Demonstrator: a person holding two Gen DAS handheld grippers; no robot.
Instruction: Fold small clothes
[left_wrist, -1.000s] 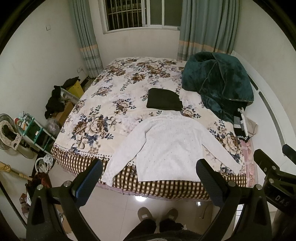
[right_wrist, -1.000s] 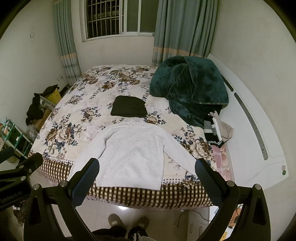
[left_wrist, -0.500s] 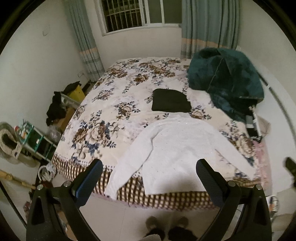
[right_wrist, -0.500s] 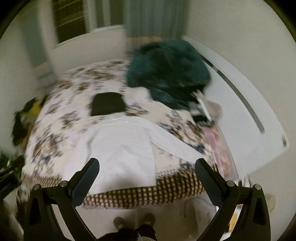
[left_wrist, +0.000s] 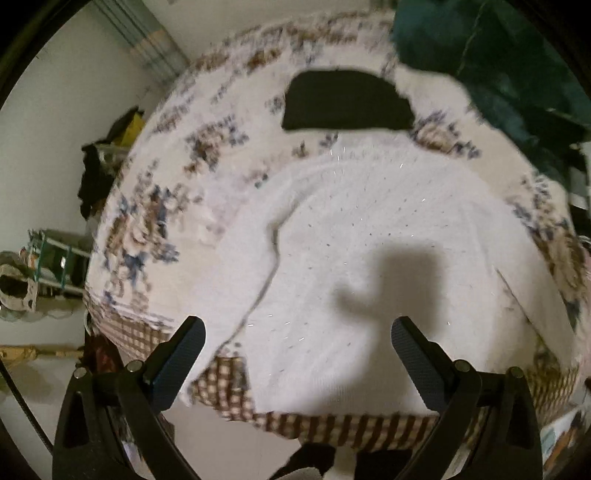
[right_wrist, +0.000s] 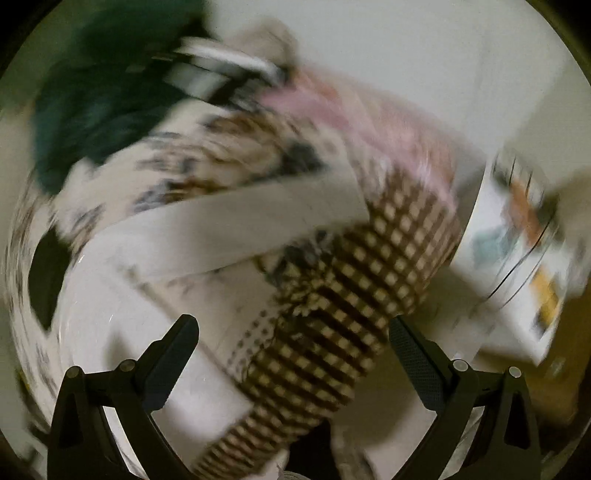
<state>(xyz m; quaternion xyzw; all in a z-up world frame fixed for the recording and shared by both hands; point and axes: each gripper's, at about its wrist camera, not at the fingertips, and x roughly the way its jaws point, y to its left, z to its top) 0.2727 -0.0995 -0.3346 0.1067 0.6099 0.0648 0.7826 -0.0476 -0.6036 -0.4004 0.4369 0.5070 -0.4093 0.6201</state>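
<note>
The bed (left_wrist: 162, 192), under a floral cover with a brown-and-white checked border along its near edge, fills most of the left wrist view. At its far right corner a dark green blanket (left_wrist: 517, 66) lies heaped; the right wrist view shows it too, at the upper left, though that view is badly blurred.

The white sweater (left_wrist: 369, 266) lies spread flat across the near part of the bed, its hem at the checked border and its body carrying a shadow. Its one sleeve runs down the left side to the bed's edge; the other sleeve (right_wrist: 236, 225) stretches across the floral cover toward the bed's corner in the right wrist view. Beyond the sweater's collar, apart from it, sits a folded black garment (left_wrist: 347, 101).

The left claw (left_wrist: 297, 341) hangs above the sweater's lower half, its jaws wide apart with nothing between them; the sweater's hem and left sleeve lie straight ahead between the fingers, not touched. The right claw (right_wrist: 293, 341) also stands wide apart and empty, over the checked corner of the bed, with the sweater's body to its left and the sleeve ahead of it.

Left of the bed stands a small shelf rack (left_wrist: 55, 258) with clutter.
</note>
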